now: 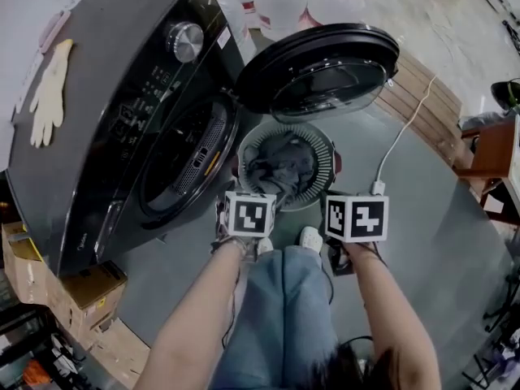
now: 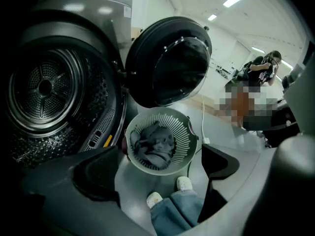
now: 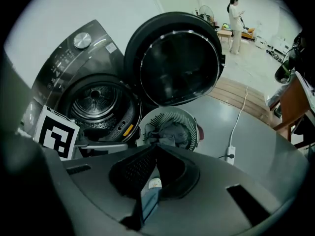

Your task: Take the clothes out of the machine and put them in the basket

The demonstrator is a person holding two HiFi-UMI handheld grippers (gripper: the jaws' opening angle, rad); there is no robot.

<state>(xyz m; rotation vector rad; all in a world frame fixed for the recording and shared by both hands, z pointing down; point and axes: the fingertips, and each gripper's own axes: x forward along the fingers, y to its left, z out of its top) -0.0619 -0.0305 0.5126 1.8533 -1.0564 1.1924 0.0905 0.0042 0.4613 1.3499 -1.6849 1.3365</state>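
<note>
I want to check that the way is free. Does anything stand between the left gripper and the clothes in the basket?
Nothing visible does. Between the open fingers of the left gripper, the grey clothes lie uncovered in the basket. The machine's open door hangs beyond the basket, not in the path.

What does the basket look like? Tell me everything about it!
The basket is round and pale, with thin slots all around its wall, and it looks like plastic. A small reddish bit shows at its side. It stands upright on the grey floor, close to the machine and just below the open door. Crumpled grey clothes lie inside and fill most of it.
</note>
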